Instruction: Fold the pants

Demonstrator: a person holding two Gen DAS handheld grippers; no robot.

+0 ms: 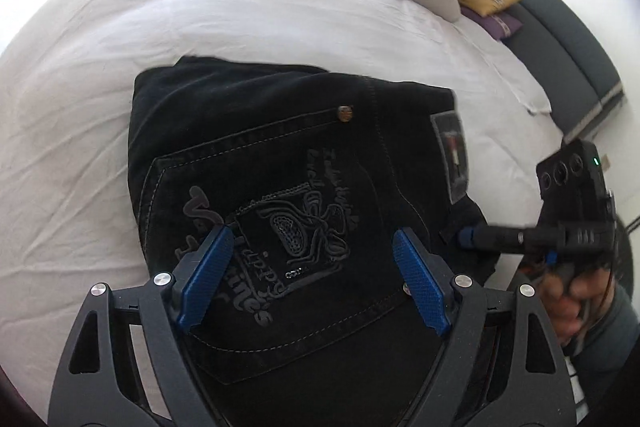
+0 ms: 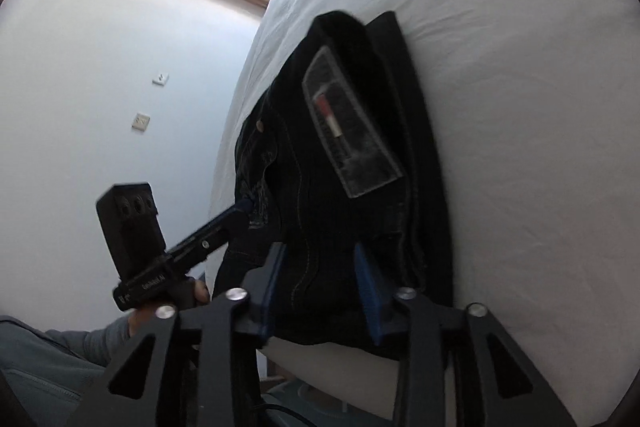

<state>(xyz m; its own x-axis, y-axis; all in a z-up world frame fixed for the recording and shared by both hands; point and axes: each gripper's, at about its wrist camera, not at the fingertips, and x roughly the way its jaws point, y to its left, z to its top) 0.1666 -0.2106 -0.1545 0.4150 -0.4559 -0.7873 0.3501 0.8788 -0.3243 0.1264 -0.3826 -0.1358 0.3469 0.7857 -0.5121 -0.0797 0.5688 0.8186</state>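
- The black pants lie on the white bed near its edge, already folded into a thick bundle, back pocket up
- Left tool hovers spread over the pocket, gripping nothing
- Right tool straddles the bundle's near end, jaws narrowed; whether they pinch, I cannot tell
- Next, likely tidying or letting go

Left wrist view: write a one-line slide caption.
Open left hand-held gripper above folded black pants on a white bed, right hand-held gripper at their edge.

blk pants folded, on bed
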